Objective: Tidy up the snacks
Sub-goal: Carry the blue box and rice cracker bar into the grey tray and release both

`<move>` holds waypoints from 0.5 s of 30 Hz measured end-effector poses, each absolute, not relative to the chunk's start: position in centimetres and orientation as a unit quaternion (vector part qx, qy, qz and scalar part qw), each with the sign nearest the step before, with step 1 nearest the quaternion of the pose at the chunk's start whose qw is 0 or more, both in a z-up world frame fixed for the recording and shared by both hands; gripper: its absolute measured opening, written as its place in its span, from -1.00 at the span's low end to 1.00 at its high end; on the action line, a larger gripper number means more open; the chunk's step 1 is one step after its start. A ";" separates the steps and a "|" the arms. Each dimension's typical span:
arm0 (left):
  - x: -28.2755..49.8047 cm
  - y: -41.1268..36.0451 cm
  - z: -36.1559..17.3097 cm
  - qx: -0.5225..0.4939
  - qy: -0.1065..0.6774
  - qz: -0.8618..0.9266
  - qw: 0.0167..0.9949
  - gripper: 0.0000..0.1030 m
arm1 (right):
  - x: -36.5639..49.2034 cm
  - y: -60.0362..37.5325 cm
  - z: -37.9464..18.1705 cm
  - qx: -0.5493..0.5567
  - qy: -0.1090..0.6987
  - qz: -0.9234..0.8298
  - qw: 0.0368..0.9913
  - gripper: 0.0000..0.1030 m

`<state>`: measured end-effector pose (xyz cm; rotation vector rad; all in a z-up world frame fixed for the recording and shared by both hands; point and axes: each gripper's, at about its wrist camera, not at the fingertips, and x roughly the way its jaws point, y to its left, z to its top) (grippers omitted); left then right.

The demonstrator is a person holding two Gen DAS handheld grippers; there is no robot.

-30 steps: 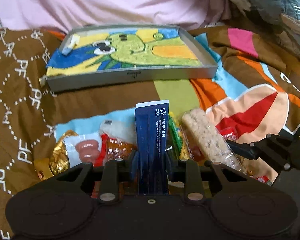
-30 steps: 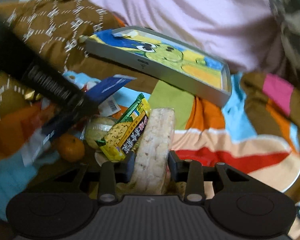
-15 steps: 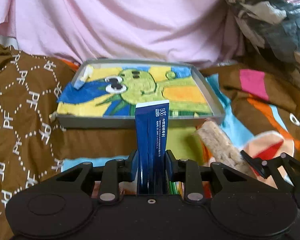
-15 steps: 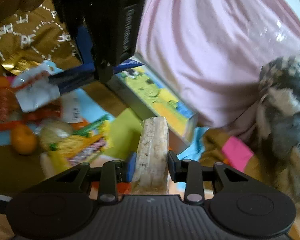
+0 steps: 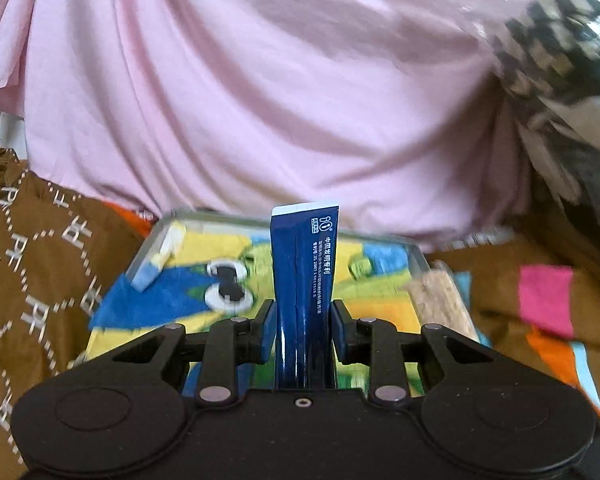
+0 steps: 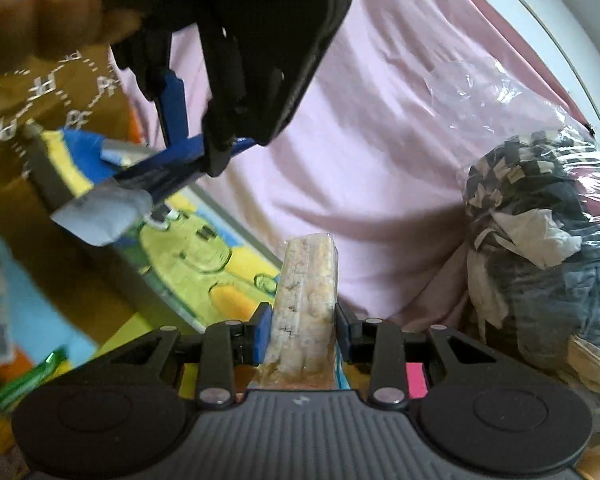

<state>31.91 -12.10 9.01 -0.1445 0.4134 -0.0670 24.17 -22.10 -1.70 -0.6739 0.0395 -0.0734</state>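
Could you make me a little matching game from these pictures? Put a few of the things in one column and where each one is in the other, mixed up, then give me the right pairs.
Things:
1. blue packet
2. rice bar
3. cartoon tray
4. bag of clothes

Places:
A. lying on the patterned blanket, in front of the pink cloth
B. clamped in the right claw
C. off to the right, beside the pink cloth
D. clamped in the left claw

Pairs: 1-D, 2-B, 3-A, 4-C

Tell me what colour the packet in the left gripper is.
Dark blue with a white top edge; the packet shows best in the left wrist view.
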 end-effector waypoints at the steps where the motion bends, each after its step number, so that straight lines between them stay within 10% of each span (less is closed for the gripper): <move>1: 32.7 -12.1 9.2 -0.083 0.198 -0.028 0.976 -0.40 | 24.8 -22.2 -1.5 -0.322 0.020 -0.037 0.946 -0.28; 15: 40.6 -12.6 4.9 -0.115 0.236 0.017 0.965 -0.39 | 31.0 -23.1 -2.5 -0.231 0.089 -0.006 0.969 -0.27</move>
